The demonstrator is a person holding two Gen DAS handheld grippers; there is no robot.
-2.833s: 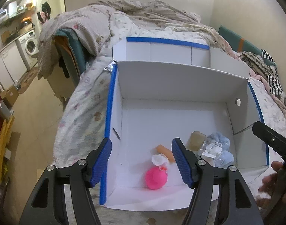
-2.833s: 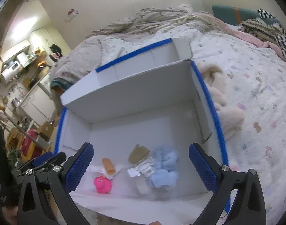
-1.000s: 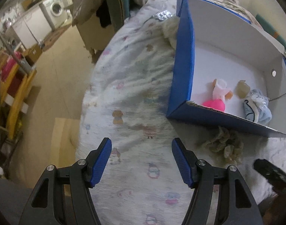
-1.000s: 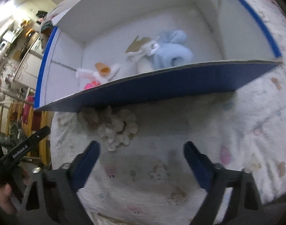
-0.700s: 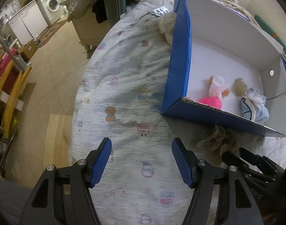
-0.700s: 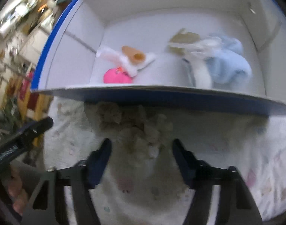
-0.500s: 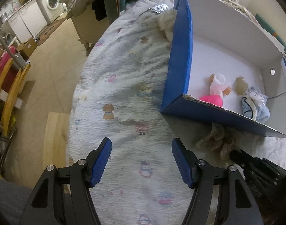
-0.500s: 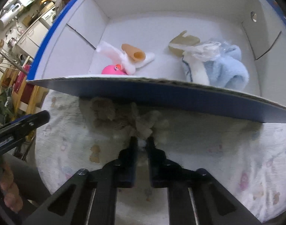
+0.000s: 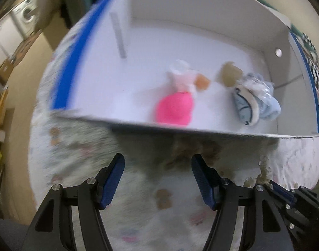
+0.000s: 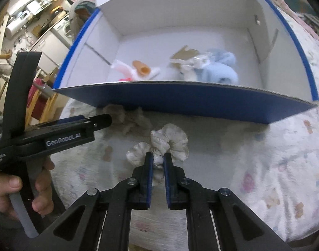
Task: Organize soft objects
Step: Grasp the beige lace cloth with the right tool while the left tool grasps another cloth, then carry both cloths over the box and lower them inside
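Note:
My right gripper [image 10: 158,160] is shut on a cream fluffy scrunchie [image 10: 169,139] and holds it a little above the bedspread, in front of the blue-and-white box [image 10: 180,102]. A second beige fluffy piece [image 10: 128,119] lies against the box's front wall; it shows blurred in the left wrist view [image 9: 192,152]. My left gripper [image 9: 157,177] is open and empty, pointing at that piece. Inside the box lie a pink toy [image 9: 174,109], a white and orange item [image 10: 138,69] and a light blue plush [image 10: 220,71].
The box sits on a bed with a patterned white bedspread [image 10: 263,167]. The bed's edge drops off at the left, with floor, a washing machine [image 9: 26,16] and kitchen units beyond. My left gripper's body [image 10: 55,136] crosses the left of the right wrist view.
My right gripper closed on the cream scrunchie and lifted it off the bedspread. My left gripper swung right, towards the box front and the beige piece, and stayed open.

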